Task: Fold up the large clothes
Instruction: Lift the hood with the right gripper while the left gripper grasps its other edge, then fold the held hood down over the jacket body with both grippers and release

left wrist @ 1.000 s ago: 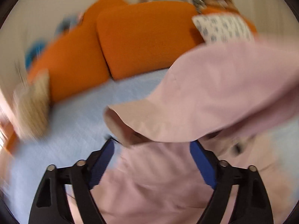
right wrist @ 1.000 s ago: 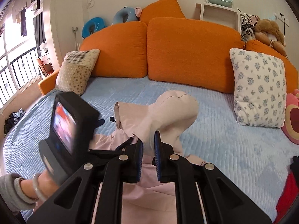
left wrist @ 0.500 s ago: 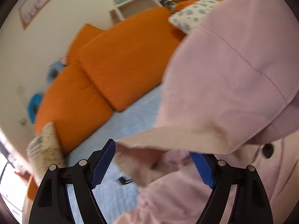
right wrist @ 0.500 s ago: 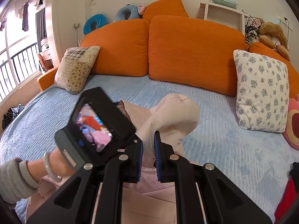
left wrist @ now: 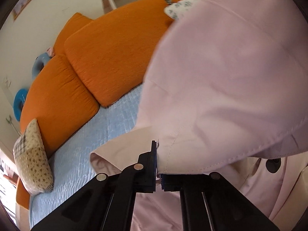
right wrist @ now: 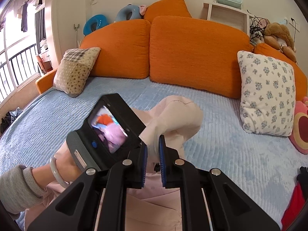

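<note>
Pink garment (right wrist: 173,119) lying on the blue bed (right wrist: 240,163), its upper part lifted and bunched. Left gripper (left wrist: 158,165) — jaws just closed, now clamped on a stitched edge of the garment, whose cloth fills the right of the left wrist view. Right gripper (right wrist: 153,154) — jaws drawn close together and pinching a fold of the same garment just beside the left one. The left hand (right wrist: 63,161) (grey cuff, pale bracelet at the wrist) carries its tool, a small lit screen facing back. Behind: orange cushions (right wrist: 192,53) against the wall, a patchwork pillow (right wrist: 75,71) at left, a flowered pillow (right wrist: 267,94) at right.
</note>
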`<state>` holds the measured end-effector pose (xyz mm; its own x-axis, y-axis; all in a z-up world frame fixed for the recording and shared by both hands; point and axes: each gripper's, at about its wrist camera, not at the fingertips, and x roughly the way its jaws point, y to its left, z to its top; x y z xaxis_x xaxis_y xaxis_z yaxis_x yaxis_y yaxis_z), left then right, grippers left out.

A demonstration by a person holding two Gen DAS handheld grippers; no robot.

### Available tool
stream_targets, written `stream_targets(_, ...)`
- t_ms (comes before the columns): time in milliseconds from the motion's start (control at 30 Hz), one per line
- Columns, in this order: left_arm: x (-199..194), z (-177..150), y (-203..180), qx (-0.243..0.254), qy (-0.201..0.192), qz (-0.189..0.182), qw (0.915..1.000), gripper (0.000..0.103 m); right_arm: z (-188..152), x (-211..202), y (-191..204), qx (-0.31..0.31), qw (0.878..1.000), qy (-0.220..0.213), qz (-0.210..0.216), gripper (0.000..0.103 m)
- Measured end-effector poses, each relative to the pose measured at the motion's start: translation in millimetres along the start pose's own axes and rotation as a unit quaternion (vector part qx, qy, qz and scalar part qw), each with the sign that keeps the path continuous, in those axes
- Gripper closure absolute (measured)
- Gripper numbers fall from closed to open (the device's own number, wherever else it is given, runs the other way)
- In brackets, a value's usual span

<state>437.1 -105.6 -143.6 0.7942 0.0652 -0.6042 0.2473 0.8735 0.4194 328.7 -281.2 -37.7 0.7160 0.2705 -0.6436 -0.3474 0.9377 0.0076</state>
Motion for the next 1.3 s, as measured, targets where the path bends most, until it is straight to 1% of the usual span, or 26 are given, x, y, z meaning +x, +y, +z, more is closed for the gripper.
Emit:
stream_targets(33,-4,1,9,-0.011,-0.005,-0.005,0.9999,0.095,1,-1,0,0.000,1.000,-0.001,-0.001,0.091)
stream_targets(133,-23,1,25,-0.025,-0.019,0.003,0.9995,0.095,2,-1,-3,0.004,1.000,-0.002,-0.003,0.091)
stream_targets(267,-58,6,65,-0.075,-0.040,-0.011,0.9963,0.095,5,-2,-4,0.012,1.000,-0.002,-0.002,0.091)
stream_targets(333,-81,8,77,-0.076,-0.048,-0.009,0.9959,0.095,6,-2,-3,0.007,1.000,-0.002,-0.010,0.091)
stream_targets(433,-125,3,86,-0.071,-0.051,-0.009,0.9962,0.095,6,-7,-4,0.012,1.000,0.003,-0.009,0.091)
stream_targets(500,-149,-4,88,-0.060,-0.050,-0.014,0.9968,0.095,3,-16,-2,0.011,1.000,0.003,-0.002,0.091)
stream_targets(567,-178,-15,84,-0.050,-0.047,-0.026,0.9973,0.095,-5,-28,3,0.003,1.000,0.007,0.003,0.091)
stream_targets(633,-209,-32,73,-0.044,-0.046,-0.043,0.9970,0.095,-19,-40,11,-0.008,1.000,0.017,0.007,0.091)
stream_targets(667,-217,-40,68,-0.047,-0.044,-0.053,0.9965,0.095,-28,-44,15,-0.015,1.000,0.025,0.008,0.091)
stream_targets(733,-232,-61,54,-0.057,-0.023,-0.083,0.9946,0.095,-48,-51,22,-0.024,0.999,0.039,0.008,0.091)
stream_targets(800,-235,-79,41,-0.070,-0.002,-0.108,0.9917,0.095,-71,-54,25,-0.023,0.998,0.058,0.012,0.091)
stream_targets(833,-234,-94,31,-0.074,0.014,-0.120,0.9899,0.095,-80,-54,27,-0.026,0.998,0.063,0.011,0.091)
stream_targets(900,-225,-115,17,-0.080,0.036,-0.136,0.9867,0.095,-104,-51,31,-0.033,0.996,0.084,0.010,0.091)
stream_targets(933,-216,-131,9,-0.093,0.055,-0.150,0.9828,0.095,-117,-47,31,-0.029,0.995,0.094,0.011,0.091)
stream_targets(1000,-199,-155,-2,-0.111,0.081,-0.167,0.9764,0.095,-141,-34,30,-0.017,0.993,0.116,0.013,0.091)
stream_targets(1033,-192,-164,-5,-0.117,0.089,-0.170,0.9745,0.095,-156,-25,28,-0.010,0.992,0.127,0.011,0.091)
stream_targets(1100,-174,-187,-14,-0.141,0.111,-0.183,0.9666,0.095,-180,-10,24,0.004,0.989,0.145,0.011,0.091)
stream_targets(1133,-168,-194,-17,-0.150,0.116,-0.184,0.9645,0.095,-193,0,21,0.017,0.988,0.155,0.012,0.092)
stream_targets(1200,-160,-204,-22,-0.163,0.120,-0.186,0.9614,0.095,-211,11,18,0.031,0.986,0.161,0.012,0.093)
stream_targets(1267,-163,-209,-23,-0.170,0.119,-0.183,0.9609,0.092,-217,10,20,0.035,0.987,0.154,0.008,0.092)
stream_targets(1300,-170,-209,-24,-0.172,0.119,-0.183,0.9606,0.083,-215,7,22,0.032,0.988,0.148,0.005,0.091)
